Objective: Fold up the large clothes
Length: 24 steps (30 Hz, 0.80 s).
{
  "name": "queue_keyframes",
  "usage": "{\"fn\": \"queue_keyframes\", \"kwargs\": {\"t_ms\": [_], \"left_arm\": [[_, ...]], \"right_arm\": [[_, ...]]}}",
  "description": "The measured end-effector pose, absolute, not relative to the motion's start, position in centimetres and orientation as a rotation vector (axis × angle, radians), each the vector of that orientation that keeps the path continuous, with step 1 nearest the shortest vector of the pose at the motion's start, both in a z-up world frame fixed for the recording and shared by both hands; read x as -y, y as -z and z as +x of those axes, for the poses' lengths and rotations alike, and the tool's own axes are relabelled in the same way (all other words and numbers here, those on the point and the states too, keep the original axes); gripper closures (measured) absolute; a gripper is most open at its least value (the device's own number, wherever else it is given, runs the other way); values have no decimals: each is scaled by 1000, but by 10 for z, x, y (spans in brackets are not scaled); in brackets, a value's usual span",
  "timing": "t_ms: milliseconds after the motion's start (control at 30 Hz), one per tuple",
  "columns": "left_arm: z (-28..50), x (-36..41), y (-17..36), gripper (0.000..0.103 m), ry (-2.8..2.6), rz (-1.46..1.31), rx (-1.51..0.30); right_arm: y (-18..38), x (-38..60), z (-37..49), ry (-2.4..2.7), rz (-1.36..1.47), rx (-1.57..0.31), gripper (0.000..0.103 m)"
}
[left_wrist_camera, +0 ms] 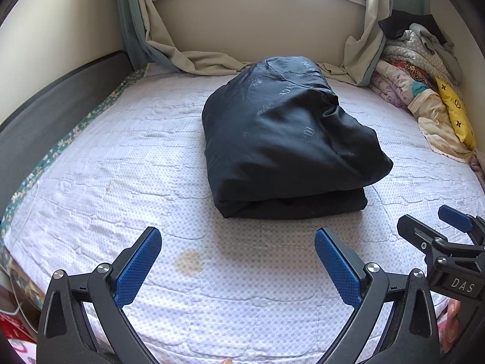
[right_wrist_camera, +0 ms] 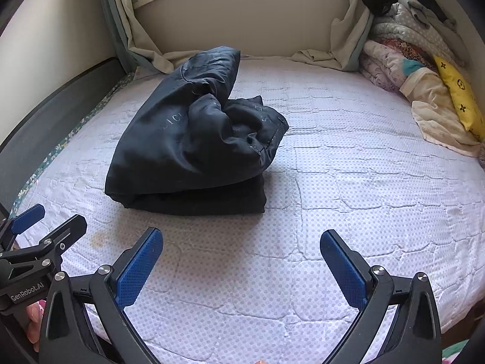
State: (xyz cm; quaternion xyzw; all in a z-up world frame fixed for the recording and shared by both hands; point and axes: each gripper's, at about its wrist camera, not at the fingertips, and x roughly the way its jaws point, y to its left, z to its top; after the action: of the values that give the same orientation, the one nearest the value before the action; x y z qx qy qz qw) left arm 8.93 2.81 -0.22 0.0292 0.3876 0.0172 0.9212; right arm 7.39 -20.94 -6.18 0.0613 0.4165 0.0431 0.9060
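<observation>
the folded jacket [left_wrist_camera: 288, 139] lies ahead of both grippers, long axis pointing away, slightly nearer the left gripper [left_wrist_camera: 238, 261]; right gripper [right_wrist_camera: 241, 261] also spread wide, empty.

Left tongs [left_wrist_camera: 238, 262] and right tongs [right_wrist_camera: 241, 265] — side by side, angled downward, jaws spread wide, empty
</observation>
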Motion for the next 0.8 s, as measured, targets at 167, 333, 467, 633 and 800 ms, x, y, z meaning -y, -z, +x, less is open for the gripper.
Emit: {"fn": "queue_keyframes", "kwargs": {"t_ms": [167, 333, 467, 633, 800], "left_arm": [[92, -26, 4, 1, -32, 65, -803], [92, -23, 4, 1, -38, 76, -796], [92, -22, 4, 1, -39, 84, -796], [93, -22, 4, 1, -45, 91, -793], [93, -21, 4, 1, -46, 95, -793]], "right_arm": [[63, 209, 73, -90, 129, -863, 0], [63, 210, 72, -85, 128, -859, 0], [63, 211, 72, -86, 132, -858, 0], [64, 211, 72, -91, 133, -862, 0], [63, 211, 71, -94, 135, -858, 0]]}}
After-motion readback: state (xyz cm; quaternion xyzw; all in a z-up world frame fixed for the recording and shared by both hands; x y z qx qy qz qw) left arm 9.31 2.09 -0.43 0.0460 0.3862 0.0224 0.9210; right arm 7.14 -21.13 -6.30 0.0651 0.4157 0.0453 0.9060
